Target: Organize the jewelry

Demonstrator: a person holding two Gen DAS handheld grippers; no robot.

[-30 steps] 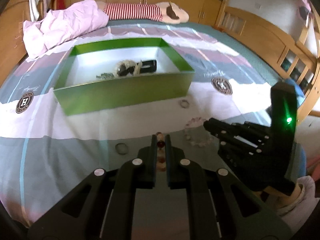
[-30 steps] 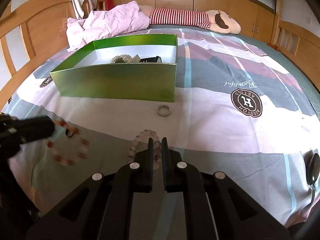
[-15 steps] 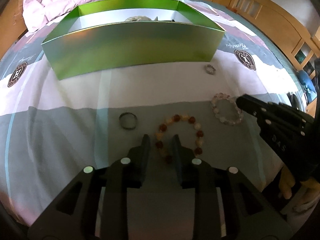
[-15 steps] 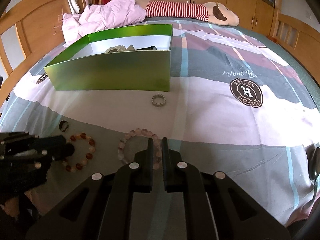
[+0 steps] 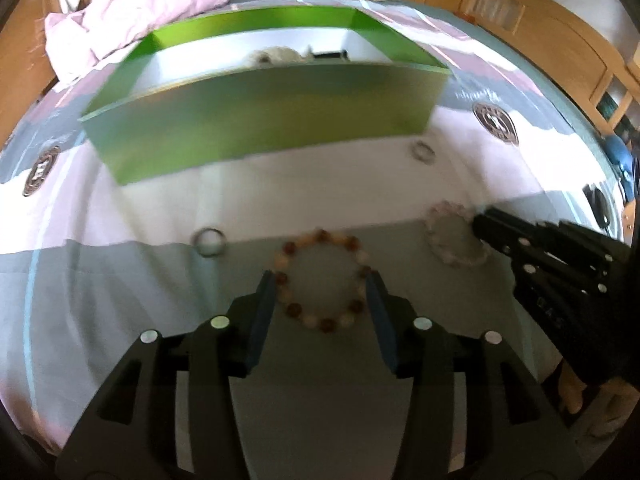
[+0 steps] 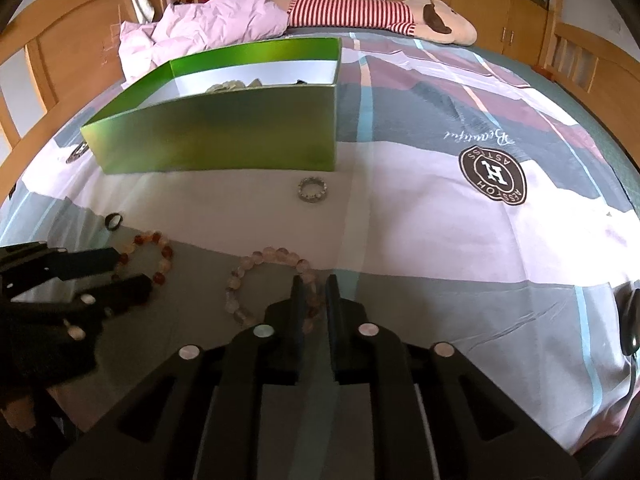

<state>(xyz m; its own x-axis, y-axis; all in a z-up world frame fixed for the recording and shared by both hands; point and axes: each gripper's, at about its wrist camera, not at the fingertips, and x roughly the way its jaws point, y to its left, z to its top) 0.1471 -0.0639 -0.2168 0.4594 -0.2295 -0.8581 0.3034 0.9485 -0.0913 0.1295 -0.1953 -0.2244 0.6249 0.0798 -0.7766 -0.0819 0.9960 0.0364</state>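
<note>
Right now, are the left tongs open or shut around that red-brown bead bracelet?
Open. The left tongs stand wide apart, one finger on each side of the red-brown bead bracelet, which lies flat on the bedspread, not gripped.

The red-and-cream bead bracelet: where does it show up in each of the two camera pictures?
Left wrist view: the red-and-cream bead bracelet lies low in the centre, between the left gripper's open fingers.
Right wrist view: the bracelet lies at lower left, partly behind the left gripper.
Shared landmark: the green box beyond it.
</note>
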